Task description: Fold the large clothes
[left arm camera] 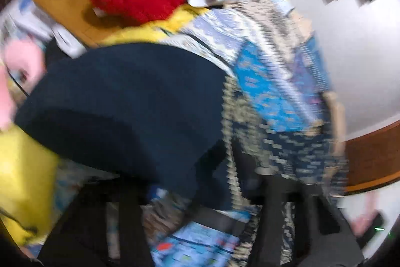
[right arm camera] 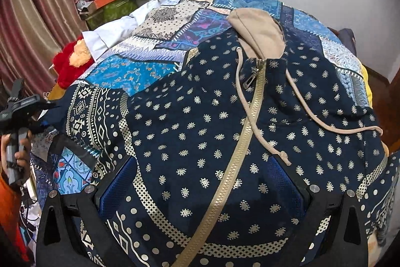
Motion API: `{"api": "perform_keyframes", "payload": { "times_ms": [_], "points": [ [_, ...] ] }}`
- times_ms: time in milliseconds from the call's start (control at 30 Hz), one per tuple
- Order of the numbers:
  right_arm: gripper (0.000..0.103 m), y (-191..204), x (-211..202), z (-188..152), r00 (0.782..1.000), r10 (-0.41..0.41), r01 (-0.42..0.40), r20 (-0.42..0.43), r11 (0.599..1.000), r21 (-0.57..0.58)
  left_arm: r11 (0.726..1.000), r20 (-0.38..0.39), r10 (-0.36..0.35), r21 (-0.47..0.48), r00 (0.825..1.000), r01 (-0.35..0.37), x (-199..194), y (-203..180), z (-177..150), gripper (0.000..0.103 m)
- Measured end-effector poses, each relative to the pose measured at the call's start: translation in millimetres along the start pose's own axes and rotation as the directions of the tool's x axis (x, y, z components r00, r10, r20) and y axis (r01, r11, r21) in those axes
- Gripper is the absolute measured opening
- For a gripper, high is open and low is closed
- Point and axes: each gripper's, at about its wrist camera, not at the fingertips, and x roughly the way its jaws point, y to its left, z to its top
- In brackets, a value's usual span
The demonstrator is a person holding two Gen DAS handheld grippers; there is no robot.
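The hoodie (right arm camera: pixel 200 116) lies spread, front up, across the patchwork bedspread (right arm camera: pixel 140 71). Its zip (right arm camera: pixel 240 142) is closed and runs down toward me, and the beige hood (right arm camera: pixel 257 31) points to the far wall. I judge this to be the very start of the fold. Nothing is doubled over yet, and I am only getting hold of the near edge.

My right tongs (right arm camera: pixel 200 162) stand wide open low over the hem. One blue pad (right arm camera: pixel 117 187) is on each side of the zip, and the cloth sits in the gap with neither pad pressing on it.

My left tongs (right arm camera: pixel 43 111) are off at the side of the bed, with my hand (right arm camera: pixel 20 157) on the handle. A bit of dark blue cloth sits right at their tip. Their own view is badly smeared, showing mostly a dark blue mass of fabric, so I cannot tell whether they have closed on it.

Next, I think the right tongs must drop a little and close on the hem. Then both sides need to lift together so the cloth folds evenly. The loose cord (right arm camera: pixel 312 116) could drag or bunch under the fold, so I would watch it.
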Motion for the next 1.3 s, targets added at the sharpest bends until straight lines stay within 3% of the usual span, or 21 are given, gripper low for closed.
{"api": "perform_keyframes", "payload": {
  "times_ms": [67, 200, 300, 400, 467, 567, 667, 733, 833, 900, 933, 1000, 1067, 1133, 1200, 1300],
  "points": [
    [0.103, -4, -7, -1, 1.0, -0.013, 0.013, 0.011, 1.0, 0.005, 0.987, 0.049, 0.129, 0.09, 0.99, -0.133, -3, -19, 3, 0.013],
    [0.103, -19, -29, -3, 0.999, -0.033, 0.031, 0.039, 0.999, 0.032, 0.949, 0.176, 0.194, 0.216, 0.965, -0.231, -28, -61, 2, 0.01],
    [0.103, -38, -52, -11, 0.996, -0.049, 0.043, 0.072, 0.995, 0.085, 0.918, 0.258, 0.143, 0.325, 0.955, -0.226, -51, -108, -5, 0.006],
    [0.103, -60, -73, -25, 0.995, -0.056, 0.042, 0.087, 0.987, 0.152, 0.879, 0.28, 0.03, 0.45, 0.959, -0.159, -65, -168, -17, 0.006],
    [0.103, -72, -85, -34, 0.993, -0.074, 0.057, 0.089, 0.981, 0.188, 0.827, 0.28, -0.031, 0.546, 0.96, -0.132, -68, -212, -36, 0.006],
    [0.103, -90, -104, -45, 0.991, -0.096, 0.073, 0.094, 0.97, 0.23, 0.745, 0.222, -0.094, 0.663, 0.971, -0.079, -53, -265, -75, 0.006],
    [0.103, -103, -121, -57, 0.987, -0.115, 0.082, 0.114, 0.963, 0.258, 0.695, 0.074, -0.095, 0.719, 0.993, 0.013, -13, -294, -120, 0.006],
    [0.103, -111, -133, -65, 0.985, -0.126, 0.09, 0.12, 0.959, 0.269, 0.689, -0.036, -0.066, 0.721, 0.997, 0.071, 15, -303, -139, 0.006],
    [0.103, -118, -147, -74, 0.981, -0.148, 0.111, 0.122, 0.956, 0.27, 0.687, -0.2, 0.032, 0.716, 0.979, 0.124, 63, -300, -177, 0.006],
    [0.103, -122, -157, -83, 0.979, -0.161, 0.123, 0.124, 0.956, 0.268, 0.673, -0.213, 0.073, 0.732, 0.974, 0.109, 72, -297, -199, 0.012],
    [0.103, -123, -161, -87, 0.978, -0.167, 0.129, 0.123, 0.955, 0.266, 0.648, -0.157, 0.058, 0.757, 0.986, 0.082, 63, -295, -206, 0.016],
    [0.103, -125, -165, -94, 0.976, -0.179, 0.144, 0.12, 0.955, 0.26, 0.625, -0.167, 0.06, 0.775, 0.984, 0.093, 53, -292, -212, 0.059],
    [0.103, -124, -167, -100, 0.974, -0.195, 0.163, 0.114, 0.956, 0.244, 0.623, -0.203, 0.006, 0.767, 0.979, 0.155, 32, -282, -209, 0.068],
    [0.103, -123, -165, -103, 0.973, -0.204, 0.175, 0.111, 0.958, 0.228, 0.624, -0.194, -0.012, 0.765, 0.981, 0.159, 16, -275, -205, 0.071],
    [0.103, -119, -161, -105, 0.973, -0.202, 0.175, 0.11, 0.961, 0.215, 0.658, -0.167, -0.034, 0.738, 0.985, 0.148, -2, -259, -191, 0.082],
    [0.103, -114, -150, -102, 0.979, -0.178, 0.153, 0.101, 0.965, 0.213, 0.747, -0.105, -0.064, 0.654, 0.992, 0.118, -22, -227, -156, 0.089]
  ]
}}
